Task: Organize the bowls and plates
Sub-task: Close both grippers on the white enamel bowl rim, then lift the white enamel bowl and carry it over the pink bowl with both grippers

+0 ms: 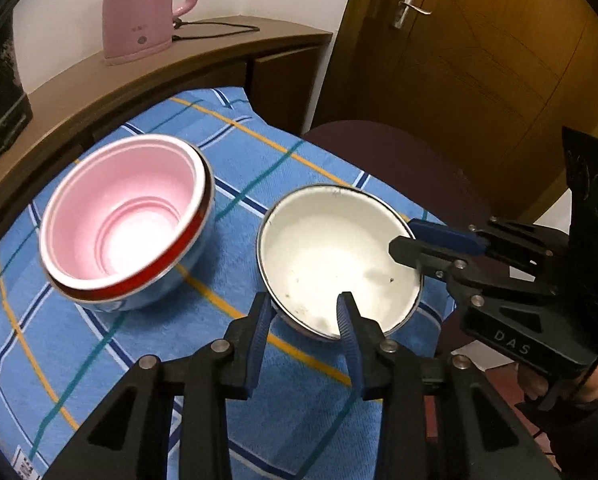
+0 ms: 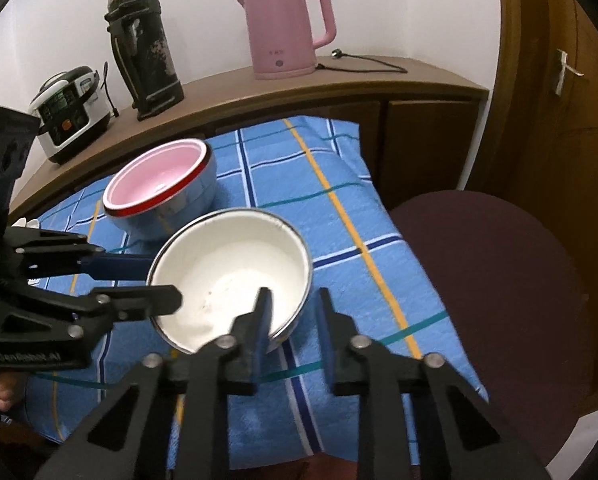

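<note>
A white enamel bowl (image 1: 335,260) (image 2: 235,276) sits on the blue checked cloth. My left gripper (image 1: 305,312) is open, its jaws straddling the bowl's near rim; it shows in the right wrist view (image 2: 163,280) at the bowl's left rim. My right gripper (image 2: 293,308) is open, its jaws straddling the bowl's right rim; it shows in the left wrist view (image 1: 403,240). A pink bowl (image 1: 123,208) (image 2: 159,176) is nested in a steel bowl with a red rim (image 1: 147,280) (image 2: 179,204) behind it.
The blue checked cloth (image 1: 239,152) (image 2: 339,240) covers the table. A wooden sideboard (image 2: 299,92) behind holds a pink kettle (image 1: 147,8) (image 2: 287,28), a dark flask (image 2: 147,48) and a rice cooker (image 2: 71,108). A dark round stool (image 2: 499,280) and a wooden door (image 1: 479,60) are to the right.
</note>
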